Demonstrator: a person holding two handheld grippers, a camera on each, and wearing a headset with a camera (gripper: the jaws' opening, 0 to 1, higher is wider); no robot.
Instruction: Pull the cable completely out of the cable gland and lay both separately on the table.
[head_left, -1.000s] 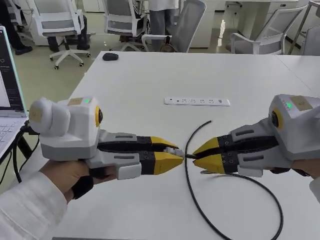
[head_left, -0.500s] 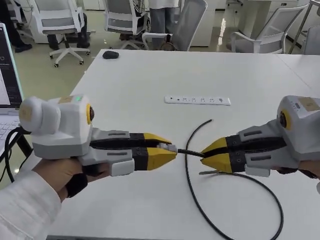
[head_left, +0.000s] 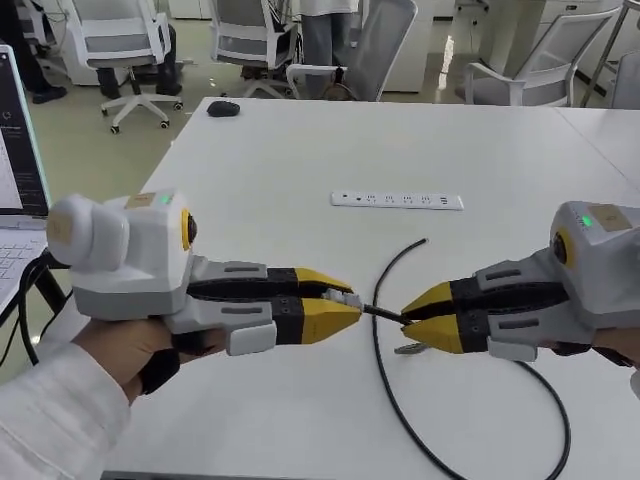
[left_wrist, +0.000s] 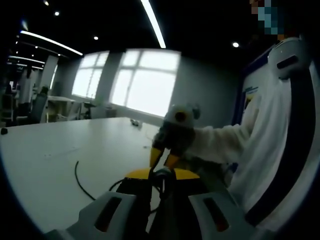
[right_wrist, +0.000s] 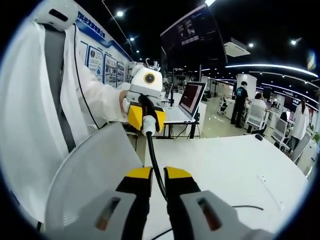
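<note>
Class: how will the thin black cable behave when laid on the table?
The thin black cable probably has some spring: its slack lies in a wide loop on the white table. It seems light and stiff over short lengths: the span from the white cable gland in the left gripper to the right gripper runs straight.

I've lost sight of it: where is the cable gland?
Head view, left of centre: the cable gland is clamped in the left hand-held gripper, its cable running right into the right hand-held gripper.
</note>
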